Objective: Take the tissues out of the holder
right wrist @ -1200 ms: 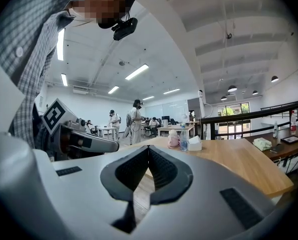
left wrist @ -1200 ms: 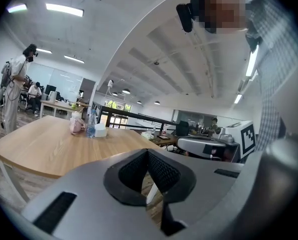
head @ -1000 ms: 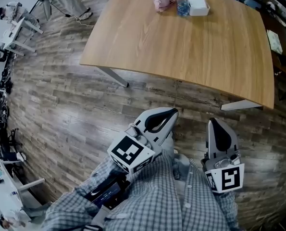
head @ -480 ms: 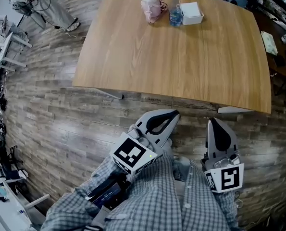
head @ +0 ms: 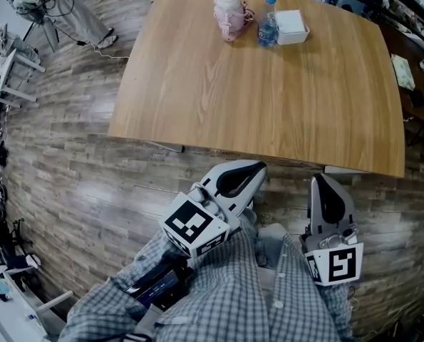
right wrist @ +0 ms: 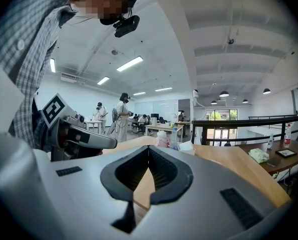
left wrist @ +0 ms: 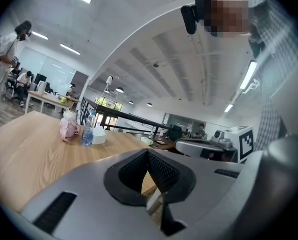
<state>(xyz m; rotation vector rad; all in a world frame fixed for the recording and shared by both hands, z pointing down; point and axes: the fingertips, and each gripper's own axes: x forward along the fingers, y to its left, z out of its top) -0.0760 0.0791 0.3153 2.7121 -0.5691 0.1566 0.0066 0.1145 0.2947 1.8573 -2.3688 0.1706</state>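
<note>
At the far edge of the pale, wood-grained table [head: 269,98], whose corners are rounded, sits the boxy white tissue holder [head: 292,26], just beside a clear plastic water bottle [head: 268,26] and near a lumpy pink container [head: 229,14]. Short of the table's near edge, over the grey plank floor [head: 76,169], the smooth grey left gripper [head: 251,171] and right gripper [head: 324,185] hang well apart from the holder, each with its ribbed black jaws pressed together on nothing.

Table [head: 269,84] and tissue holder [head: 292,26] nearer now.
</note>
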